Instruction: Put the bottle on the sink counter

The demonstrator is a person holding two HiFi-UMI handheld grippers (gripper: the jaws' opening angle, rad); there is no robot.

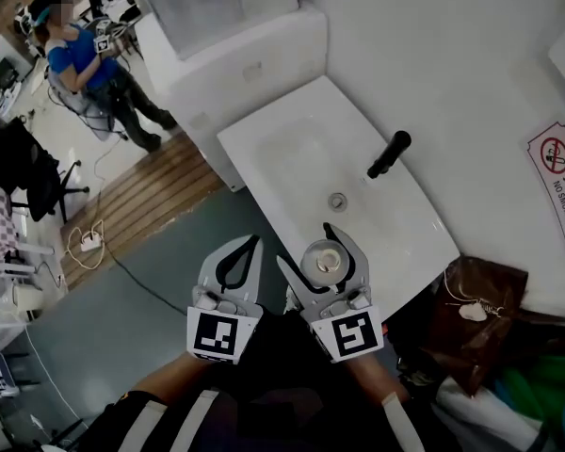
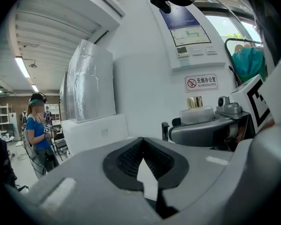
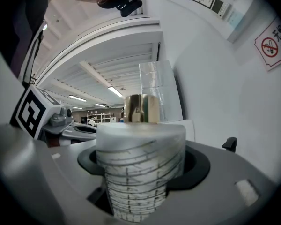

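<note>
- Bottle [image 1: 322, 260]: clamped between the widely spread jaws of the right gripper [image 1: 320, 258]; located over the near edge of the sink counter [image 1: 292, 149];
- Left gripper [image 1: 245, 257]: jaws together, nothing between them; just beside the right gripper.

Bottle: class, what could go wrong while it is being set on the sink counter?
1. The bottle hangs over the sink's narrow front rim; set there, it might tip into the basin or fall to the floor.
2. Carried further back, it could knock the tap.
</note>
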